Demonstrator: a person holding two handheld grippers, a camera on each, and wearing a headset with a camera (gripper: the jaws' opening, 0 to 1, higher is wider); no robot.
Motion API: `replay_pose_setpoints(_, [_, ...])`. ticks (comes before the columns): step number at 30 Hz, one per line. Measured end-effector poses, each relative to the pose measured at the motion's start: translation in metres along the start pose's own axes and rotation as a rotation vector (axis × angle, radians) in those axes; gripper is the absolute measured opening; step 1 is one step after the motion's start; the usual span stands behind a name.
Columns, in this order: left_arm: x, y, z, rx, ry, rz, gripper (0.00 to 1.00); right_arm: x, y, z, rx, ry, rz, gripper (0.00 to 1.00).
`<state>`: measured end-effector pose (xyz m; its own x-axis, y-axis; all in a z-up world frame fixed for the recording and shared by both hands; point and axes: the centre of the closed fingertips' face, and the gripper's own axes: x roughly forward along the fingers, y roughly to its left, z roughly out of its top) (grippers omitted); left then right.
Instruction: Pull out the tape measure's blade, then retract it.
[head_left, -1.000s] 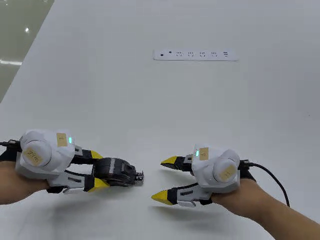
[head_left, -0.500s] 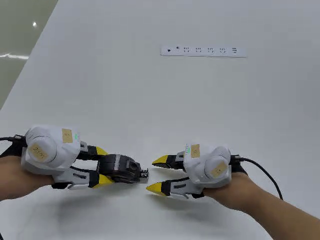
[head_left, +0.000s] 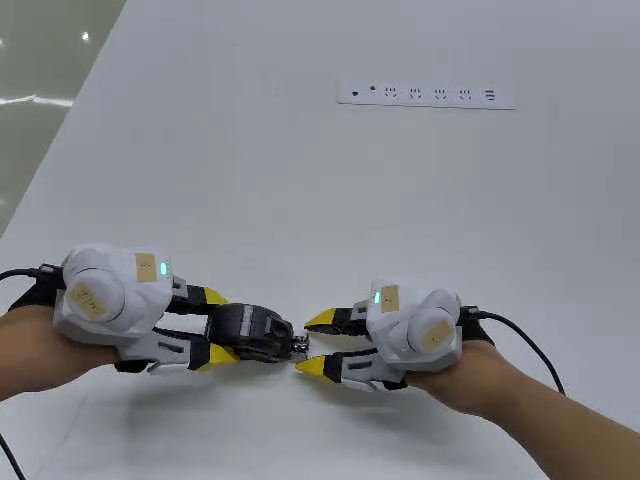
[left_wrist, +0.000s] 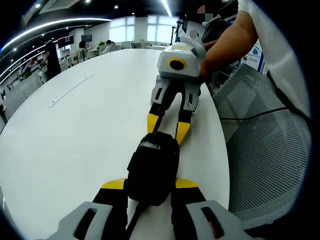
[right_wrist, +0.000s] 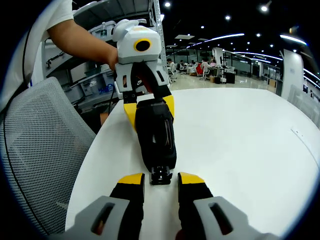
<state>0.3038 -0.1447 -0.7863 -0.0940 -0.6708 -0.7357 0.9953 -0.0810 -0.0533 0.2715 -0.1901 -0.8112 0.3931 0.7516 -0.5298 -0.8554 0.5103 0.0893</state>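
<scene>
A black tape measure (head_left: 250, 333) lies just above the white table (head_left: 300, 200), and my left gripper (head_left: 218, 326) is shut on its case from the left. In the left gripper view the case (left_wrist: 152, 167) sits between the yellow fingertips (left_wrist: 114, 184). The metal hook of the blade (head_left: 298, 347) pokes out of the case's right end. My right gripper (head_left: 313, 343) faces it, open, one yellow tip on either side of the hook. The right gripper view has the hook (right_wrist: 161, 175) between the fingertips (right_wrist: 131, 179) with small gaps on both sides, and the case (right_wrist: 156, 135) beyond.
A white power strip (head_left: 427, 95) lies far back on the table. A black cable (head_left: 530, 350) trails from the right gripper. The table's near edge and a grey mesh chair (right_wrist: 40, 150) are close behind the grippers.
The right gripper has moved left up to the tape measure, and its jaws have narrowed around the blade's hook. The left gripper has shifted slightly right, still holding the case.
</scene>
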Motion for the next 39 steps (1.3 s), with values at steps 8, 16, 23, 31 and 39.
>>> replay_pose_setpoints(8, [-0.001,0.000,0.000,0.007,0.000,0.001,0.30,0.005,0.000,0.001,-0.024,-0.004,0.009,0.22])
replay_pose_setpoints(16, [0.000,-0.001,0.001,0.003,-0.003,0.004,0.30,0.008,0.000,0.001,-0.046,-0.007,0.011,0.19])
replay_pose_setpoints(23, [0.000,-0.001,0.001,0.008,-0.001,0.003,0.30,0.010,0.000,-0.001,-0.058,-0.003,0.012,0.17])
replay_pose_setpoints(31, [0.000,0.000,0.001,0.010,0.002,0.004,0.30,0.011,0.001,-0.002,-0.079,-0.007,0.019,0.15])
replay_pose_setpoints(39, [0.001,0.000,0.000,0.020,0.006,0.008,0.29,0.010,0.001,-0.002,-0.074,-0.008,0.024,0.13])
